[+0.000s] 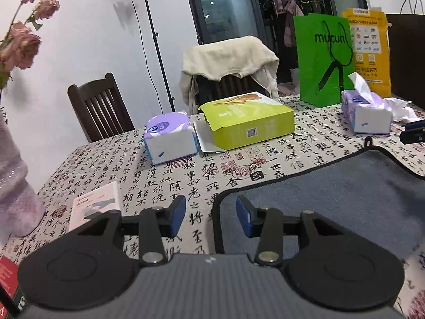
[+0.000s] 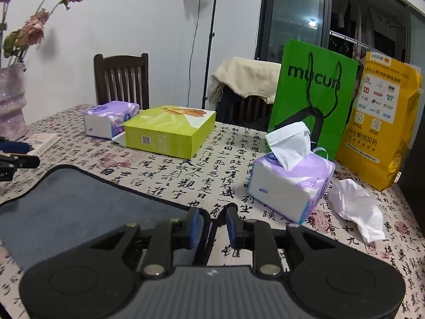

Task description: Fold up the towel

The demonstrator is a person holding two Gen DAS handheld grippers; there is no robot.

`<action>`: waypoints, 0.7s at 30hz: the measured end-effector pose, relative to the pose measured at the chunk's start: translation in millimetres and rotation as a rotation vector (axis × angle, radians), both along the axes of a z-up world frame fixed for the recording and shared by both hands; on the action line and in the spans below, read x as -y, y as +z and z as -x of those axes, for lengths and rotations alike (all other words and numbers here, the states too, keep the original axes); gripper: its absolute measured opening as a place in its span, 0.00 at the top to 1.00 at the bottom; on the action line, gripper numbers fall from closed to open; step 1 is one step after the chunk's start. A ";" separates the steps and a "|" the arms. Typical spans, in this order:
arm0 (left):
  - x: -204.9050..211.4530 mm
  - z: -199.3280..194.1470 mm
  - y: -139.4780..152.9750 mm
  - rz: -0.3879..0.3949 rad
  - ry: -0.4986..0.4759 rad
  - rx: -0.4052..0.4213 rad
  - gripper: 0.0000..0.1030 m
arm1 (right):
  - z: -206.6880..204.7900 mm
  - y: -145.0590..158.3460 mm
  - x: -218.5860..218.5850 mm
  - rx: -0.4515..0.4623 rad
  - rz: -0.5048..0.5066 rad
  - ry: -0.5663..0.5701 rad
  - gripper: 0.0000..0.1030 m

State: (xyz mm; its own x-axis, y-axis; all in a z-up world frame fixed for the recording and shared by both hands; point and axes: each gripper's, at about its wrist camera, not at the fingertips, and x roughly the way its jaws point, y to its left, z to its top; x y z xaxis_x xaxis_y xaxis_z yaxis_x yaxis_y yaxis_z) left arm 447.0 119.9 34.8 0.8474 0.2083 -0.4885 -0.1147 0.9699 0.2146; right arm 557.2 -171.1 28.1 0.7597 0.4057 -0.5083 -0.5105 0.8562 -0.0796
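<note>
lying flat on the calligraphy-print tablecloth (image 1: 164,183), the grey towel (image 1: 345,199) with its dark bound edge is seen spread between the two grippers. in the left wrist view, the left gripper (image 1: 211,216) is held with its blue-padded fingers (image 1: 178,214) set wide apart, and the towel's near left corner is straddled: one finger is seen over bare cloth, the other over the towel, with the dark hem running up between them. nothing is gripped there. in the right wrist view, the towel (image 2: 87,207) is seen to the left, and the right gripper (image 2: 212,228) is held with a narrow gap between its fingers (image 2: 195,228); the towel's dark corner edge is seen passing through that gap, though whether it is pinched cannot be told. counted from left to right across the table: one vase (image 2: 12,101) of dried roses, one small booklet (image 1: 95,204), one sealed tissue pack (image 1: 170,138), one lime-green box (image 1: 249,119), one green paper bag (image 1: 322,58), one opened tissue pack (image 2: 289,183), one crumpled tissue (image 2: 358,207) and one yellow bag (image 2: 379,125). two chairs are seen behind, one (image 1: 228,58) draped with a cream garment, and one lamp stand (image 1: 156,47).
</note>
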 end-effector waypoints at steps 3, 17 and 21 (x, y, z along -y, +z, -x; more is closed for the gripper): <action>3.3 15.2 3.1 0.003 0.000 0.005 0.58 | 17.8 5.4 2.2 0.012 -0.001 0.020 0.76; 19.9 77.2 13.8 0.013 0.001 0.043 0.55 | 86.7 20.9 11.5 0.058 -0.024 0.086 0.69; 24.8 95.6 13.2 0.016 0.011 0.054 0.51 | 105.3 23.5 16.3 0.068 -0.028 0.093 0.65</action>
